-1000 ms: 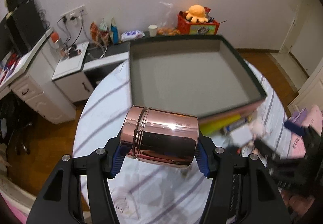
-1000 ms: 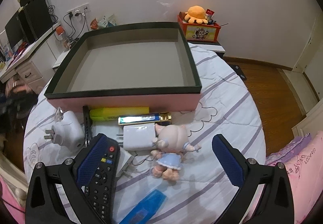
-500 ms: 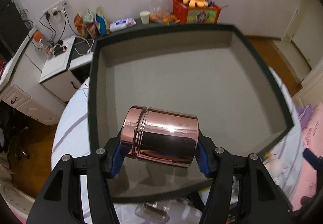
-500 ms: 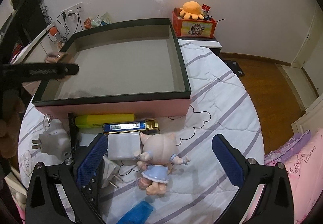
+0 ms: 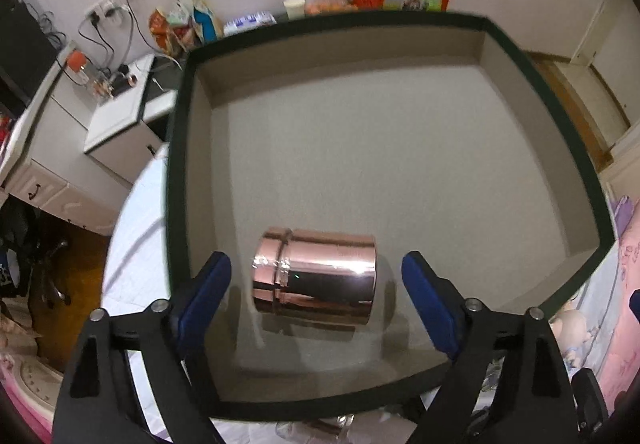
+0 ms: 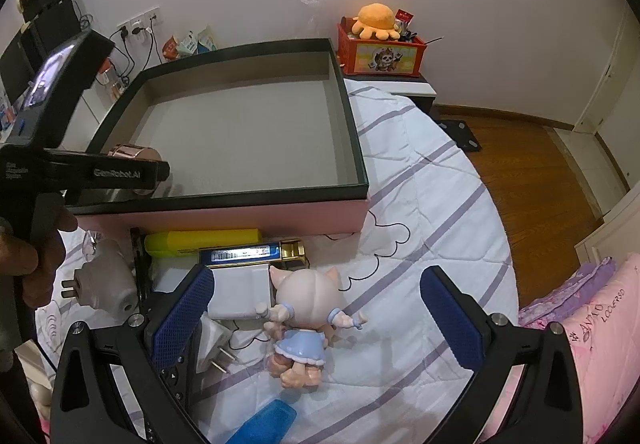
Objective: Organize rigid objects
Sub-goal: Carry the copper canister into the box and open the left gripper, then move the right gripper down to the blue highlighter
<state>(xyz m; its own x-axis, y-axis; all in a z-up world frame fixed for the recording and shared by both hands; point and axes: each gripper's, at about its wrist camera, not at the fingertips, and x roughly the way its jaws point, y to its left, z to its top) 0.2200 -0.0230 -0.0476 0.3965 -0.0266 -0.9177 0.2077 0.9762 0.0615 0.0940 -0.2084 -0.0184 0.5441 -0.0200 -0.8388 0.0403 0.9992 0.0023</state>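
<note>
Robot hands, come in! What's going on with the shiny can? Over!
Left gripper opening, pads off the can. Can lying inside the box. Right gripper open over the doll.

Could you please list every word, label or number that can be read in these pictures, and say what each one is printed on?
"GeniRobot.AI": on the side of the left tool, seen from the right wrist view.
"LOOK" with more letters I cannot make out: on the pink bedding.
Small white print on the left tool's body near the picture's left edge: too small to read.
Barcode label on the blue box: too blurred to read.
Copper canister: no readable text.
</note>
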